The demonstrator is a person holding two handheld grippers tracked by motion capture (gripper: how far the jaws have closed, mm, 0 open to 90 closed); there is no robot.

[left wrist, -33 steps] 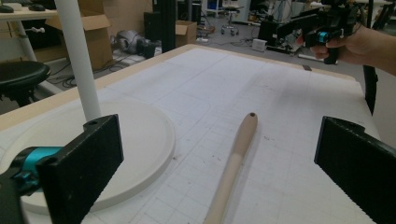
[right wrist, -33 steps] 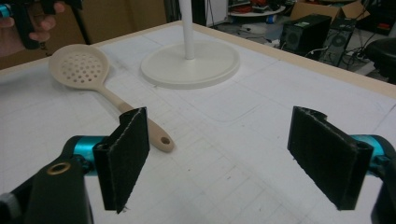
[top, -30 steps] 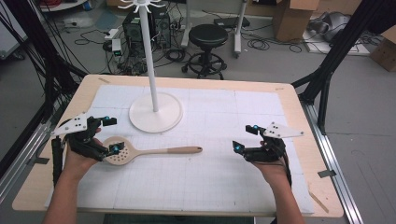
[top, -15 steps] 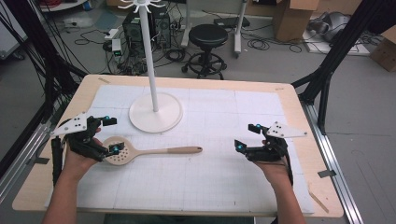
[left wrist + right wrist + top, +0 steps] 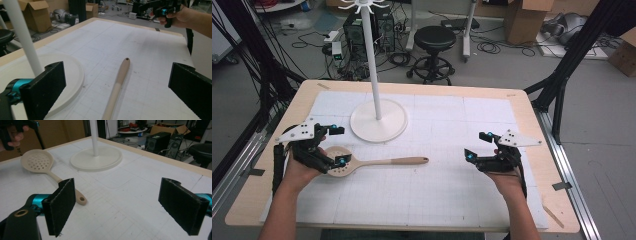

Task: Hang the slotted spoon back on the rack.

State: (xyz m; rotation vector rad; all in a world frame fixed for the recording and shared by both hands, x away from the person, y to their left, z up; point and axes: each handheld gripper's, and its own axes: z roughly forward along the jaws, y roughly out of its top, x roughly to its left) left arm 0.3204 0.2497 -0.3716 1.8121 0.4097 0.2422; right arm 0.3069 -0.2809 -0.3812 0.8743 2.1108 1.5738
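Observation:
A pale wooden slotted spoon [image 5: 377, 161] lies flat on the white gridded mat, bowl to the left and handle pointing right. My left gripper [image 5: 339, 146] is open at the bowl end, its near jaw tip over the bowl. In the left gripper view the handle [image 5: 119, 76] runs away between the two wide-apart jaws. My right gripper [image 5: 477, 145] is open at the right side of the mat, well clear of the handle tip, nothing between its jaws. From the right gripper view the spoon [image 5: 37, 161] lies ahead to the left.
A white stand with a round base [image 5: 378, 121] and a tall pole [image 5: 371, 55] rises at the back middle of the mat, just behind the spoon. The wooden table edge [image 5: 539, 150] borders the mat. Beyond the table, a stool, boxes and cables are on the floor.
Both grippers have drifted slightly to the right. The spoon and the stand have not moved.

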